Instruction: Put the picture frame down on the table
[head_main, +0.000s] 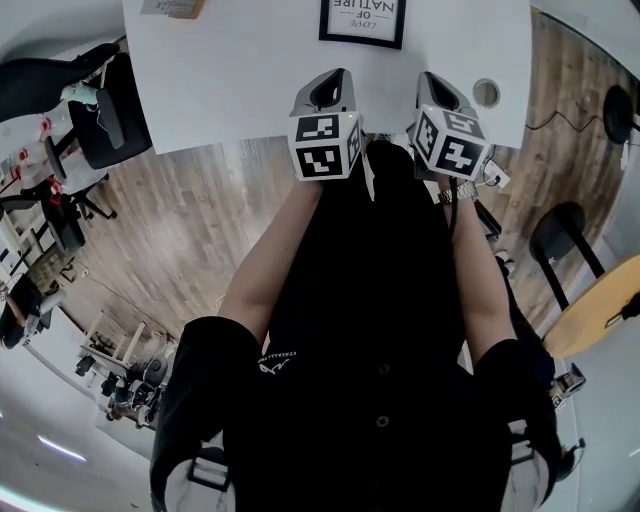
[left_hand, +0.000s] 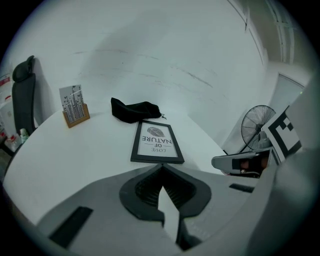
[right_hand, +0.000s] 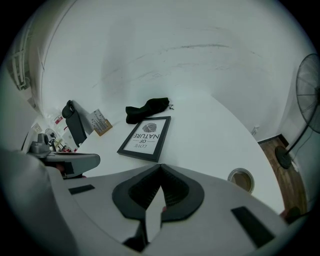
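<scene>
The person's bare forearms (head_main: 270, 270) reach forward side by side, each hand hidden under its marker cube. The left gripper (left_hand: 161, 169) hangs over the near edge of the white table (head_main: 250, 70), pointing across the top, its jaws pressed together on nothing. The right gripper (right_hand: 160, 167) is level with it and just beside it, its jaws likewise closed and empty.

The picture frame (left_hand: 157, 142) lies flat on the table ahead of both grippers, between their lines of sight, apart from them, with its print reading away from the person. Bare tabletop surrounds it on the left, the right and the near side. Just behind it lies a crumpled black cloth (left_hand: 134, 109), near the far edge by the wall. To the left, well apart from the frame, a wooden card holder (left_hand: 75, 106) stands upright. A black office chair (left_hand: 22, 95) is at the table's left end. On the right, a round cable hole (right_hand: 241, 179) sits near the table's corner, and a fan (right_hand: 307, 65) stands on the floor beyond that edge.

In the head view the frame's far part and most of the card holder are cut off by the top border, and the cloth is out of view there. Whether the cloth touches the frame is hard to tell.
</scene>
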